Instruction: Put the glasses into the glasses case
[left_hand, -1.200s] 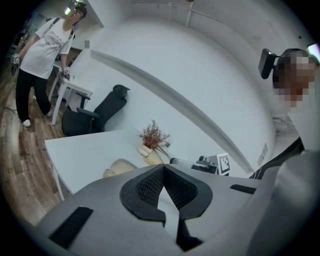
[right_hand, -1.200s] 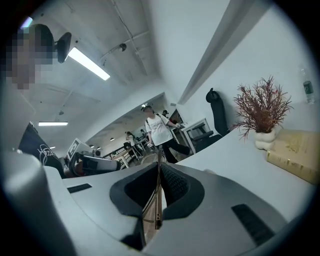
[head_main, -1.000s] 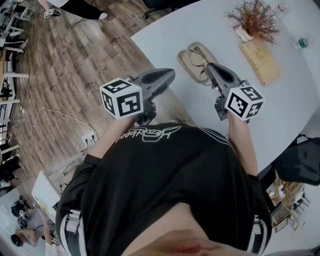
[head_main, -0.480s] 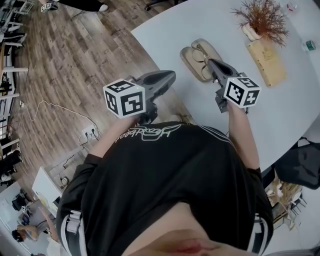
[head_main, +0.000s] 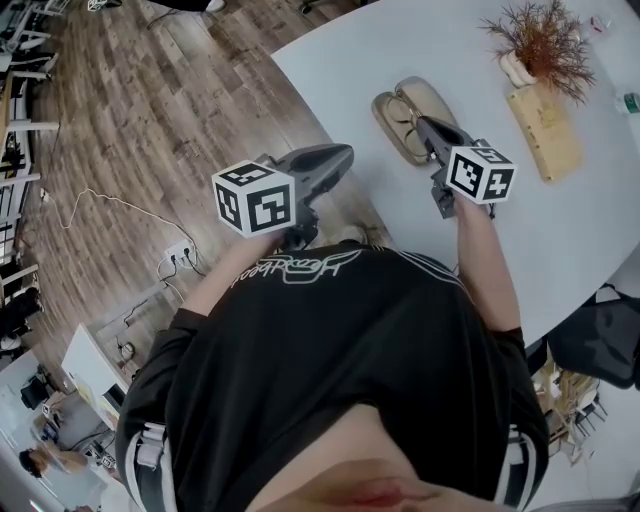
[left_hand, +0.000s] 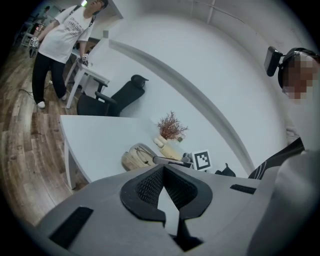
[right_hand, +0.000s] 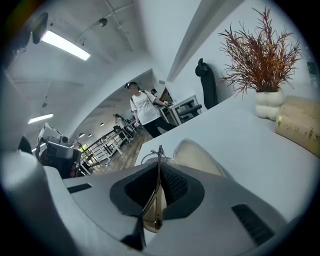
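The glasses (head_main: 405, 112) sit over the open glasses case (head_main: 436, 97) on the white table (head_main: 340, 60), one temple pinched between the closed jaws of the right gripper (head_main: 425, 125). A dried plant (head_main: 545, 40) and a wooden block (head_main: 545, 125) stand beyond, well clear. The left gripper (head_main: 345, 152) hangs off the table's edge, tips pressed together on nothing.

Table (head_main: 560, 230): white, with a round edge.
Plant (head_main: 545, 40): red-brown twigs in a white pot.
Tan block (head_main: 545, 120): just beside the pot.
Floor (head_main: 130, 120): brown wood.
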